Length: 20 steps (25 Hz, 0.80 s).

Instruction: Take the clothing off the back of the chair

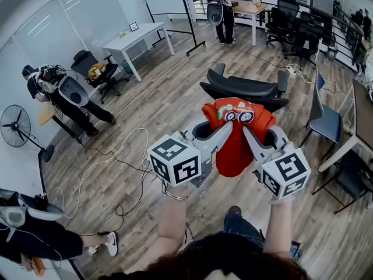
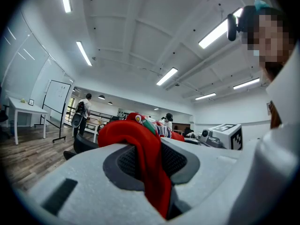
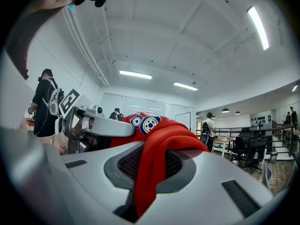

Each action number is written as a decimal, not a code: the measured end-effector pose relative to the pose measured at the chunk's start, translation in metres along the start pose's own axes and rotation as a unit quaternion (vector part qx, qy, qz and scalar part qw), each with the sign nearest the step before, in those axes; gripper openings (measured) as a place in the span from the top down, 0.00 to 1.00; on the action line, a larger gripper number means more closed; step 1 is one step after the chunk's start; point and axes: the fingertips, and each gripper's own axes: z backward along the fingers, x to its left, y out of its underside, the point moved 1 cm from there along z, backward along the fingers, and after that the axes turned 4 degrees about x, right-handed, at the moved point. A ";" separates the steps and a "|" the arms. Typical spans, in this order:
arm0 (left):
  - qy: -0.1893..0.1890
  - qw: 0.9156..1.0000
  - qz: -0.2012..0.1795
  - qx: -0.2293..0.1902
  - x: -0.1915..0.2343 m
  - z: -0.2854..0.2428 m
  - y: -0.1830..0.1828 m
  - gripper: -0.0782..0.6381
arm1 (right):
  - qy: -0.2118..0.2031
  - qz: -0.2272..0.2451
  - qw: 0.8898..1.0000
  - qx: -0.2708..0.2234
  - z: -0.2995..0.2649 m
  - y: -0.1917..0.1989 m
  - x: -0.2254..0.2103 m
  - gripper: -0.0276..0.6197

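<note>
The black chair is sitting at frame centre; just below it the red clothing is hanging between the two claws, the left claw and right claw each clamping down on a fold

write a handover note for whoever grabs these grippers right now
Left gripper: shut on the red garment.
Right gripper: shut on the same garment.
Garment: held up between both grippers, hanging down, close in front of the black chair.
Done: garment gripped and raised.
Unclear: whether its top edge touches the chair.
Left: probably pull it fully clear of the chair.
</note>
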 end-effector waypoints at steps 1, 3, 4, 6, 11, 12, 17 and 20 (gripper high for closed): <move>0.000 1.000 0.001 0.000 -0.001 0.002 0.000 0.77 | 0.001 0.000 1.000 0.001 0.001 0.000 0.002 0.88; 0.002 1.000 0.004 0.001 -0.003 0.007 0.001 0.77 | 0.003 -0.001 1.000 0.003 0.003 -0.001 0.007 0.88; 0.002 1.000 0.004 0.002 -0.004 0.009 0.001 0.77 | 0.004 -0.002 1.000 0.005 0.004 -0.001 0.010 0.88; 0.003 1.000 0.006 0.004 -0.007 0.015 0.002 0.77 | 0.004 -0.002 1.000 0.009 0.007 -0.001 0.016 0.88; 0.004 1.000 0.011 0.008 -0.018 0.030 0.011 0.77 | 0.005 -0.011 1.000 0.017 0.017 0.003 0.034 0.88; 0.003 1.000 0.011 0.009 -0.021 0.034 0.014 0.77 | 0.007 -0.013 1.000 0.019 0.020 0.005 0.038 0.88; 0.001 1.000 0.013 0.010 -0.031 0.052 0.022 0.77 | 0.006 -0.018 1.000 0.024 0.029 0.009 0.058 0.88; 0.000 1.000 0.012 0.014 -0.036 0.059 0.023 0.76 | 0.009 -0.022 0.999 0.025 0.033 0.008 0.066 0.88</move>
